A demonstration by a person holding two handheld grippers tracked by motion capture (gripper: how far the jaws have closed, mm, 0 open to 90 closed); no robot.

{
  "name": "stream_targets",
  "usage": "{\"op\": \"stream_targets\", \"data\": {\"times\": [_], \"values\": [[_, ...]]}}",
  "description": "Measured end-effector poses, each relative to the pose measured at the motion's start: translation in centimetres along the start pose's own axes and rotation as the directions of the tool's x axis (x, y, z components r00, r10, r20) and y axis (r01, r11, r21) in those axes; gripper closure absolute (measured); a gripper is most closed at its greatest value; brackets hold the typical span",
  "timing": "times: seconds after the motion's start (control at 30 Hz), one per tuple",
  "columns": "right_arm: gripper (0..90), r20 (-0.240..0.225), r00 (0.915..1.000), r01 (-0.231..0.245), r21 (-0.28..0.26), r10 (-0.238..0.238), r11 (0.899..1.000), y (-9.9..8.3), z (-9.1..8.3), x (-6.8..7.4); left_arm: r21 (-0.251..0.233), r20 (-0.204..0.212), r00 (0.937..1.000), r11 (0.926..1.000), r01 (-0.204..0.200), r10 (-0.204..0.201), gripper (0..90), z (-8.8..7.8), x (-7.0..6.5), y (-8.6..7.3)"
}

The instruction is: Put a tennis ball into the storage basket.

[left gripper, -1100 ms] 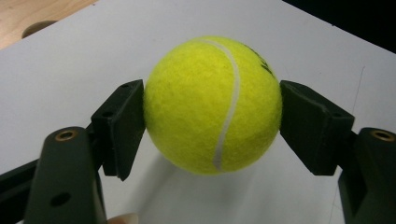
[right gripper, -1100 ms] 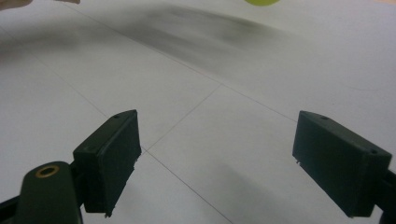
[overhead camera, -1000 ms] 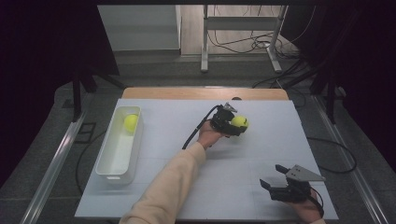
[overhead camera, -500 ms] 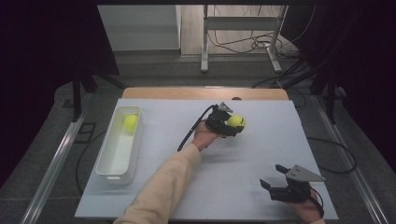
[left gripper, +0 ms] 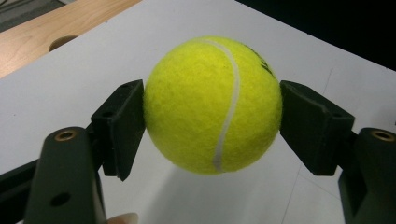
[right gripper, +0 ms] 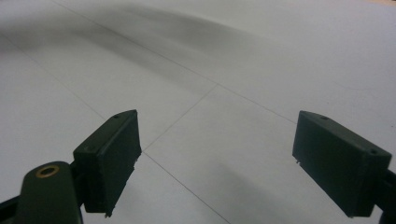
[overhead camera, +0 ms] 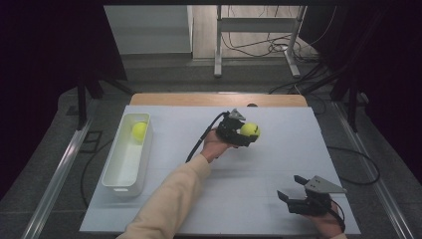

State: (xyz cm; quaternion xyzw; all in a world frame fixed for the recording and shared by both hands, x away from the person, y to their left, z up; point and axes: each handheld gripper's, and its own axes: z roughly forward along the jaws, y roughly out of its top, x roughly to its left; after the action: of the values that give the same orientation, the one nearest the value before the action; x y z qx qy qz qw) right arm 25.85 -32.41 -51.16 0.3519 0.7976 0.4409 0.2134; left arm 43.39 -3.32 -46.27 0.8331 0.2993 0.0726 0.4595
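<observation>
- Left gripper (overhead camera: pixel 245 133): the high view places it over the far centre of the white table surface (overhead camera: pixel 259 169), with its black cable trailing back beside the left hand (overhead camera: pixel 215 144) and a cream sleeve (overhead camera: pixel 169 199) entering from the bottom edge.
- Grip state, left: the left gripper view shows both black pads pinching a tennis ball (left gripper: pixel 213 103), one pad against each side. The ball is clear of the surface, with white table visible beneath it.
- The same tennis ball appears in the high view as a small yellow sphere at the gripper's tip; the white seam is resolved in the left gripper view alone.
- Markings: dark printing sits on the upper right of the ball in the left gripper view, but it is cut off by the ball's curve and cannot be read.
- Second ball (overhead camera: pixel 139 130): the high view shows it resting at the far end of a white rectangular bin (overhead camera: pixel 115 179) at the table's left side.
- Right gripper (overhead camera: pixel 293 195): the high view places it at the near right corner of the table, well apart from the left gripper, with a grey three-cornered plate on top.
- Grip state, right: the right gripper view shows the pads spread wide with nothing between them, above bare white surface crossed by thin seam lines.
- A strip of wooden tabletop (left gripper: pixel 42 32) with a round hole shows beyond the white surface in the left gripper view.
</observation>
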Motion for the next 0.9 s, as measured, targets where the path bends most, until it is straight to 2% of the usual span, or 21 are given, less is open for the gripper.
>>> {"op": "stream_targets", "data": {"times": [0.53, 0.9], "values": [[15.6, -0.001, 1.0000, 0.006, 0.007, -0.006, 1.000, 0.0, 0.0, 0.1, -0.019, -0.003, 0.9999, 0.9998, -0.010, 0.010, 26.8, -1.9, -0.4, -0.3], [15.6, -0.006, 1.0000, 0.007, 0.008, -0.007, 1.000, 0.0, 0.1, 0.2, -0.029, -0.007, 1.0000, 0.9996, 0.002, -0.003, 26.8, -3.0, -0.4, -0.7]]}}
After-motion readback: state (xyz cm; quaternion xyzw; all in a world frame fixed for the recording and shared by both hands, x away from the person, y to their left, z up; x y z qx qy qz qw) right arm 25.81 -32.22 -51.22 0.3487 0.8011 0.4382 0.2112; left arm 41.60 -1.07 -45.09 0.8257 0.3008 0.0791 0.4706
